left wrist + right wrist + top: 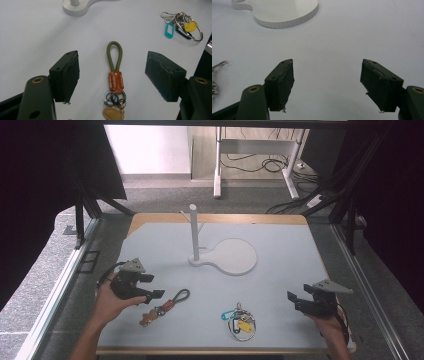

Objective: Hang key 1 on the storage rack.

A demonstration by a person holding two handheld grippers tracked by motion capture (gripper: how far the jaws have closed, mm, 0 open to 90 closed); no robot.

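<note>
Standing next to the table here, and it looks like the job in hand is picking up the green-loop keychain [114, 75], probably to hang it on the white peg stand [194, 234] in the middle of the table. That's my guess from where things sit.

The keychain lies flat on the pale table top [280, 270], near the front edge on the person's left side, with its olive cord loop pointing away toward the stand, then the orange leather tab, the dark clips and a tan leather tag at the near end. The left gripper [112, 75] hangs right over it with its jaws spread wide, one on either side of the keychain and neither pad touching it. Nothing is pinched yet.

The right gripper [300, 301] is parked well off to the right side, jaws spread too, with nothing but bare table between them. A second bunch of keys with blue and yellow tags [239, 321] lies between the two hands, close to the front edge.

If it were me, I'd come straight down and close on the orange tab or the base of the cord, not the loop's tip. That keeps the loop free and open for slipping over a peg. Grab the clip end instead and the loop would flop around. The whole thing lies flat too, so the pads need to get low, almost scraping the table, before closing.
</note>
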